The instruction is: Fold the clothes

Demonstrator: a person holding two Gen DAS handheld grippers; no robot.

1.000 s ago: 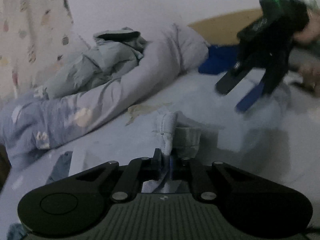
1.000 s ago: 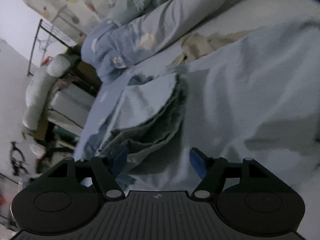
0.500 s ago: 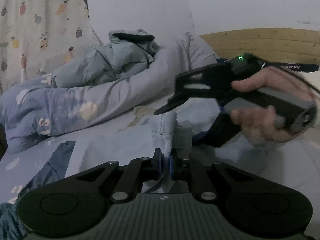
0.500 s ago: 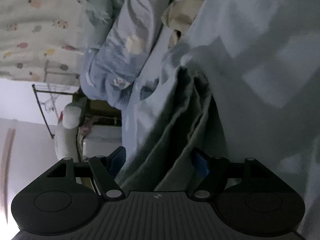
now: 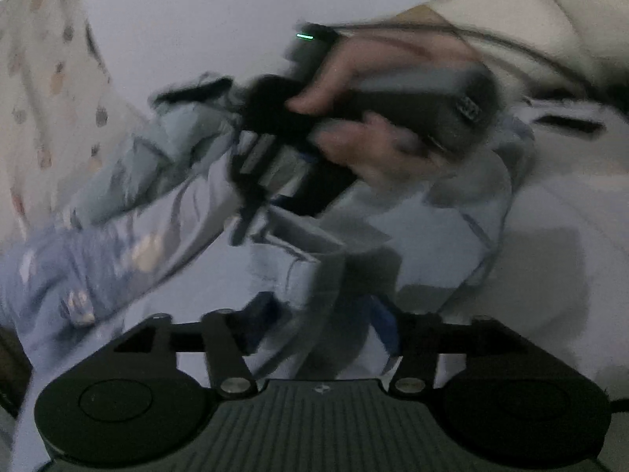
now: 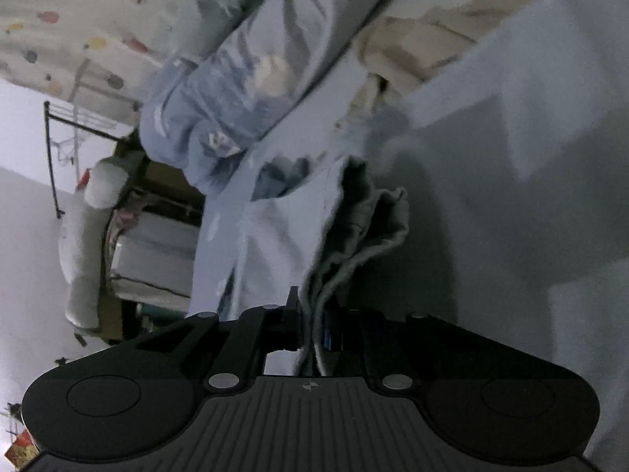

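My right gripper (image 6: 312, 326) clamps the garment (image 6: 354, 216) edge; left gripper (image 5: 322, 318) jaws wide beside it. I should lift evenly above the bed (image 6: 530, 157).

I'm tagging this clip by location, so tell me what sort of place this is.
Most likely a bedroom, with the folding done on a bed. A rolled blue quilt lies along the pale sheet, a fruit-print curtain hangs behind, and a metal rack stands beside it.
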